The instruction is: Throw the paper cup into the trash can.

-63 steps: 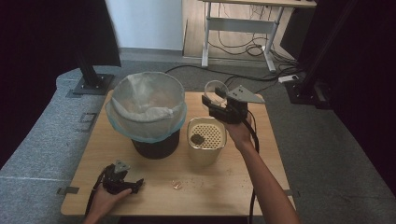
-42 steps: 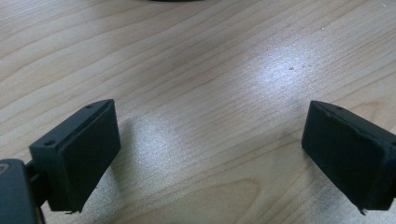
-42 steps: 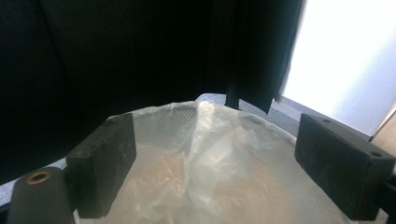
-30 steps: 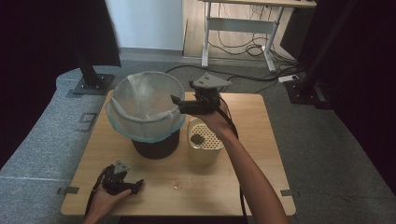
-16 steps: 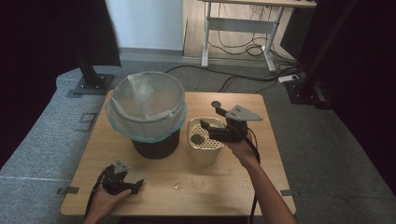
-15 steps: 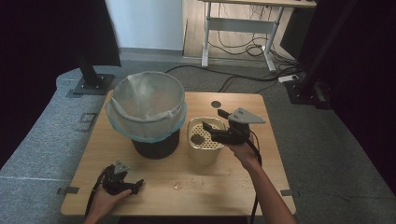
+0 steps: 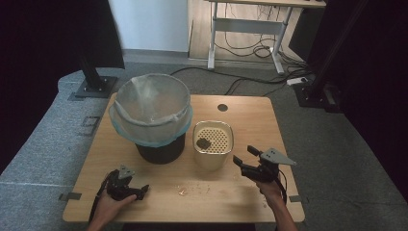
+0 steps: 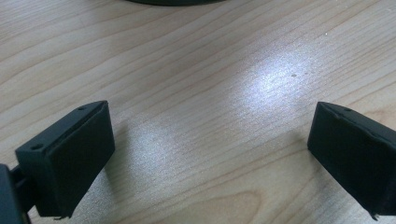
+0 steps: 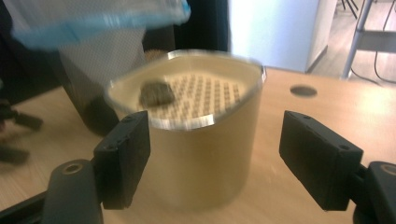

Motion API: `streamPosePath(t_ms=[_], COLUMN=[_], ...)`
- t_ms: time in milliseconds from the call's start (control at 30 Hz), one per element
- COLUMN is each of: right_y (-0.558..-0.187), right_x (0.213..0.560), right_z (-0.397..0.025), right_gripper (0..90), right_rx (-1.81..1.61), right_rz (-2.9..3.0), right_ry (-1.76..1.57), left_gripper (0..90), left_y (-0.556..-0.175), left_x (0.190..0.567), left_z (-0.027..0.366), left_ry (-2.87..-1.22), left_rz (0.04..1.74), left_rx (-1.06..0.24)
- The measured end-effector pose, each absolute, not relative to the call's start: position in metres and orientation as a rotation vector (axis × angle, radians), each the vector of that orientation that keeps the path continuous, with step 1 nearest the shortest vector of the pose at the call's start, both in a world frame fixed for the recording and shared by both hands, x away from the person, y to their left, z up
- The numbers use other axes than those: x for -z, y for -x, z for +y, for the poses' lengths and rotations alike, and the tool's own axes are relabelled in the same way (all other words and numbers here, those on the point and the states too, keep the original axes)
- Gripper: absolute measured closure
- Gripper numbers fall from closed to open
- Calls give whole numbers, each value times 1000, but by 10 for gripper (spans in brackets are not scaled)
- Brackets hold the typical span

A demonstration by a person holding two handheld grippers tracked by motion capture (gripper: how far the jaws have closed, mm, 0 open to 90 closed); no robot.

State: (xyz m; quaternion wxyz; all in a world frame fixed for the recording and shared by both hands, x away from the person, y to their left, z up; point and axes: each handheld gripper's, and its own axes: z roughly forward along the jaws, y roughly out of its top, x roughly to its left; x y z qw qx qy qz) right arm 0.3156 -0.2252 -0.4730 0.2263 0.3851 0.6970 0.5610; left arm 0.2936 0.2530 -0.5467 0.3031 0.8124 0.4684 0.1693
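Standing at the middle of the wooden table (image 7: 250, 120), the cream container (image 7: 213, 144) is a squat tub with rounded corners, smooth glossy walls and a perforated insert set in its top; a small dark crumpled lump (image 7: 203, 143) lies on that grid toward its left side. Just left of it and almost touching is a black bin (image 7: 161, 150) lined with a thin translucent bag (image 7: 151, 103) whose pale blue rim folds out over the edge. The right gripper (image 7: 242, 156) is held low off the tub's right front corner, its jaws spread wide and empty, pointing at the tub; in the right gripper view the two black blocks frame the tub's wall without touching it. The left gripper (image 7: 143, 189) rests near the front left of the table in a hand (image 7: 109, 208), jaws also apart with bare wood grain between them. A few pale crumbs (image 7: 183, 191) dot the front of the tabletop. Grey carpet surrounds the table, with black stands and a desk frame behind.
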Motion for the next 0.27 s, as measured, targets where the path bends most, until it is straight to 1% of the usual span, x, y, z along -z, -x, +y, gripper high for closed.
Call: streamPosePath(t_ms=[133,267], right_y=[-313,-314], right_x=[489,494], right_z=[-225,-225], right_gripper=[250,248], right_rx=[-1496,-1476], right_rz=[1947,1947], right_ry=[-1068,-1077], left_gripper=[0,0], left_y=[-294,-296], left_x=[547,548], left_z=[253,252], left_ry=[-2149,-2148], left_rz=[1236,1236], left_rx=[-453,-453])
